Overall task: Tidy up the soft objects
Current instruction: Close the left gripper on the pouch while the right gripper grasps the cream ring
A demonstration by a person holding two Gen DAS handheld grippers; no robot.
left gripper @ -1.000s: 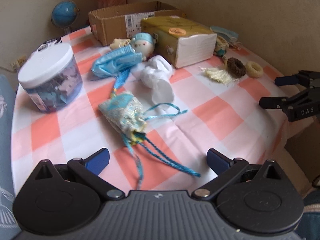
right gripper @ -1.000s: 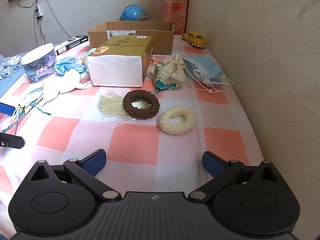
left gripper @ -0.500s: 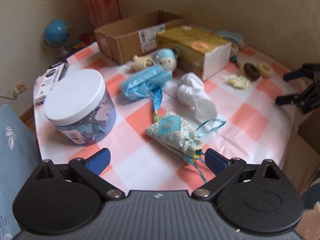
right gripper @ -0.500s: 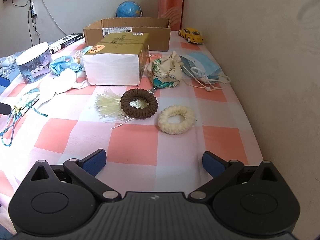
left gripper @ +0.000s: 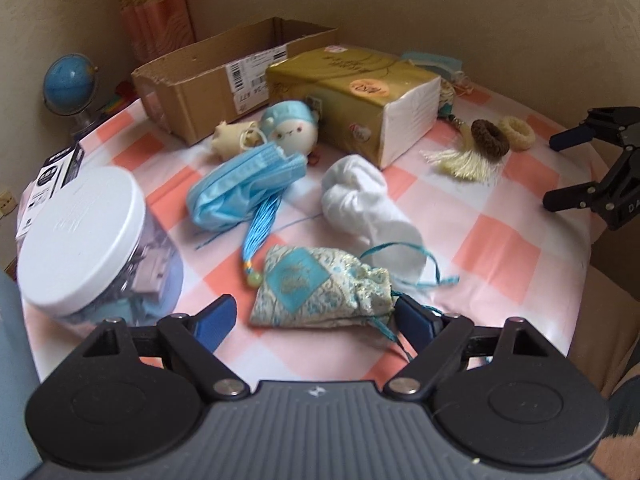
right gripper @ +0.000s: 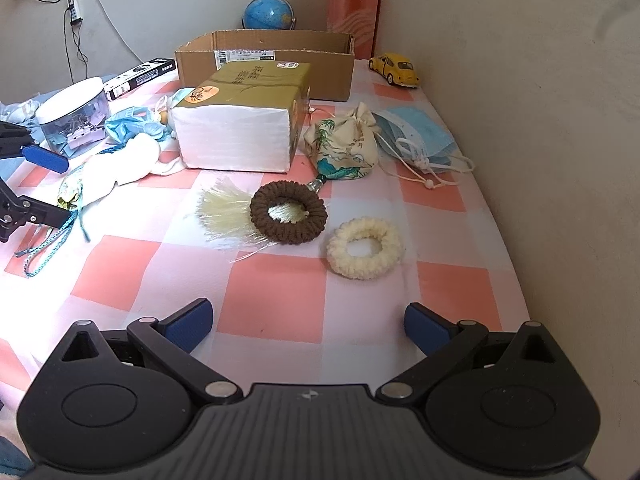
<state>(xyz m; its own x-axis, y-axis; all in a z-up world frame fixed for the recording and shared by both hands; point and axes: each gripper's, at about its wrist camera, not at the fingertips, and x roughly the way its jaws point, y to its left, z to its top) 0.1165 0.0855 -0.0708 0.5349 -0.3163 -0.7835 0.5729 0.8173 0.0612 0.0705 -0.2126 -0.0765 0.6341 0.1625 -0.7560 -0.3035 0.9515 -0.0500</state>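
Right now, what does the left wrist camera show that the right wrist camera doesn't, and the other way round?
Only the left wrist view shows the round-faced plush doll, the cream plush beside it, and the front of the blue patterned pouch, which lies between the left gripper fingers as its jaws have just been closing.

Only the right wrist view shows the yellow toy car, the bamboo-print pouch and a wall-side face mask.

Both show the cardboard box, tissue pack, globe, white-lidded jar, white sock, and brown scrunchie and cream scrunchie.
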